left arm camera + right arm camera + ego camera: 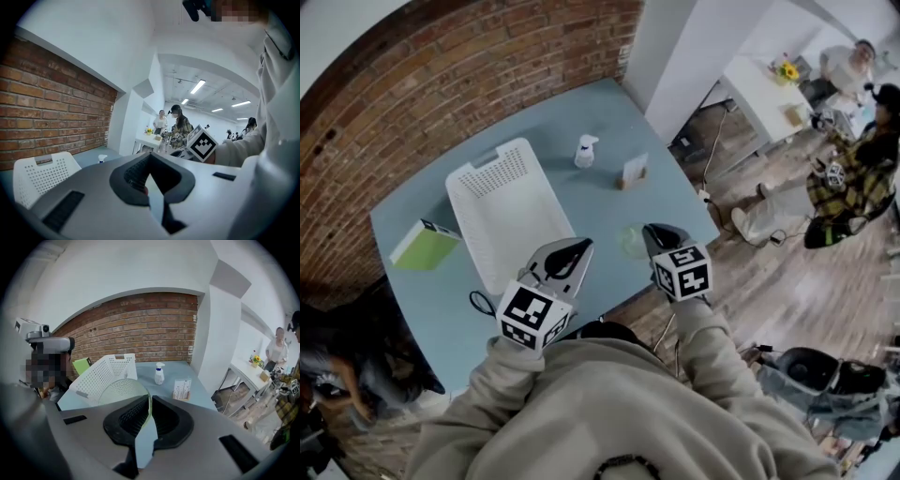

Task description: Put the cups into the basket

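A clear plastic cup (630, 244) hangs just off the table's near edge, beside the white perforated basket (461, 204). My right gripper (652, 232) is shut on the cup's thin wall. In the right gripper view the cup (119, 389) lies on its side against the left jaw, its rim pinched where the right gripper (149, 400) closes, and the basket (101, 373) stands behind it. My left gripper (579, 246) hovers over the basket's near right corner, shut with nothing in it. In its own view the left gripper (150, 158) points past the basket (42, 178).
On the blue table (581, 202) stand a white spray bottle (586, 150), a small card holder (633, 172) and a green book (424, 247). A brick wall runs behind. People sit at the far right (853, 178), and another person crouches at the left (337, 375).
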